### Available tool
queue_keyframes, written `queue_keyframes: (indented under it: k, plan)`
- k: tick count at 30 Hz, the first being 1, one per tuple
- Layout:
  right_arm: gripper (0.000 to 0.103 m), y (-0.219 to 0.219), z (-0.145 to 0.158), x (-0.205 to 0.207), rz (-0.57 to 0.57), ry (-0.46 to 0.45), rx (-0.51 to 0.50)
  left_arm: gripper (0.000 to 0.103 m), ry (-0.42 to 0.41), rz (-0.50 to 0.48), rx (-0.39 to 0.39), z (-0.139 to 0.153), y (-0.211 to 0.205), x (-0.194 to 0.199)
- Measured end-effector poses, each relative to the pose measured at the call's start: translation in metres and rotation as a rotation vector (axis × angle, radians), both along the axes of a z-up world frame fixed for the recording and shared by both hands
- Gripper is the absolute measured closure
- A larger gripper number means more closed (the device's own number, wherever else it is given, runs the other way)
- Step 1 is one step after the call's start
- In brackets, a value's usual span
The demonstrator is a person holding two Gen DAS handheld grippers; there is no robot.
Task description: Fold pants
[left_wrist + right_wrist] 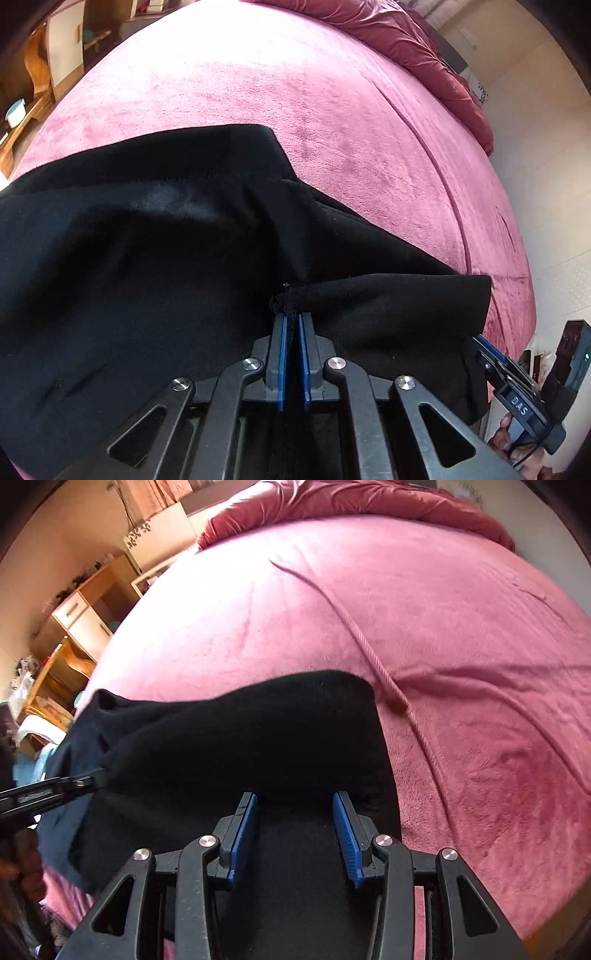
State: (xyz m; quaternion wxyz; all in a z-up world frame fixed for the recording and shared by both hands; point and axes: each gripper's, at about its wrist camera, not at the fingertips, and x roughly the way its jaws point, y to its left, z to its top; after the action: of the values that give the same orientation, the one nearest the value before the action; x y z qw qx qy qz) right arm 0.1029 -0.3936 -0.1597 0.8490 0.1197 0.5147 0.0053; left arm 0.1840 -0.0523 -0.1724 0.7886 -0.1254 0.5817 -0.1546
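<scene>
Black pants [147, 240], soft matte knit, spread in loose folds over the near part of a bed covered by a pink plush blanket [332, 110]. Blanket surface velvety, with long shallow creases; a rumpled darker red duvet [424, 48] bunched along the bed's far edge. Left tool [291, 321] narrowed on a gathered pinch of the pants fabric, blue ribbed pads nearly meeting, cloth puckered at the tips. Right tool [295, 805] spread wide above the pants [240, 746], blue pads well apart, nothing between them but flat black cloth below. From the right wrist view, left tool [92, 779] seen gripping the pants' edge, at the side of the bed nearest the wooden shelving [74, 627]. Pants' outer corner hanging past the near edge of the bed.
</scene>
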Motion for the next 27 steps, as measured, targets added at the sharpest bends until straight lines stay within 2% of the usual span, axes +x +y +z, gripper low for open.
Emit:
queue_keyframes:
  k: [3,5,8,12,17,19,21,23,25,27]
  plan:
    - [0.059,0.007,0.001,-0.002,0.013,-0.018,-0.049,0.086,0.0,0.035,-0.042,0.008,0.011,-0.004]
    - [0.059,0.011,0.003,-0.004,0.023,-0.023,-0.072,0.086,-0.011,0.071,-0.088,0.017,0.026,-0.009]
    - [0.059,0.017,0.012,-0.007,0.027,-0.031,-0.099,0.086,-0.032,0.097,-0.112,0.027,0.046,-0.021]
    - [0.059,0.035,0.033,-0.019,0.071,-0.094,-0.086,0.086,-0.054,0.121,-0.084,0.031,0.063,-0.038]
    - [0.06,0.099,0.037,-0.032,0.274,-0.103,0.006,0.086,-0.054,0.161,-0.064,0.027,0.083,-0.059]
    - [0.063,0.129,0.035,-0.039,0.353,-0.097,0.029,0.086,-0.072,0.173,-0.031,0.031,0.086,-0.064]
    - [0.071,0.156,0.031,-0.042,0.424,-0.083,0.053,0.086,-0.087,0.179,-0.01,0.034,0.092,-0.072]
    - [0.076,0.182,0.021,-0.044,0.476,-0.064,0.032,0.085,-0.104,0.186,0.018,0.037,0.095,-0.078]
    - [0.076,0.199,0.007,-0.04,0.498,-0.028,-0.025,0.083,-0.131,0.192,0.044,0.037,0.108,-0.093]
    - [0.076,0.204,-0.002,-0.038,0.492,-0.024,-0.037,0.082,-0.151,0.201,0.062,0.037,0.109,-0.103]
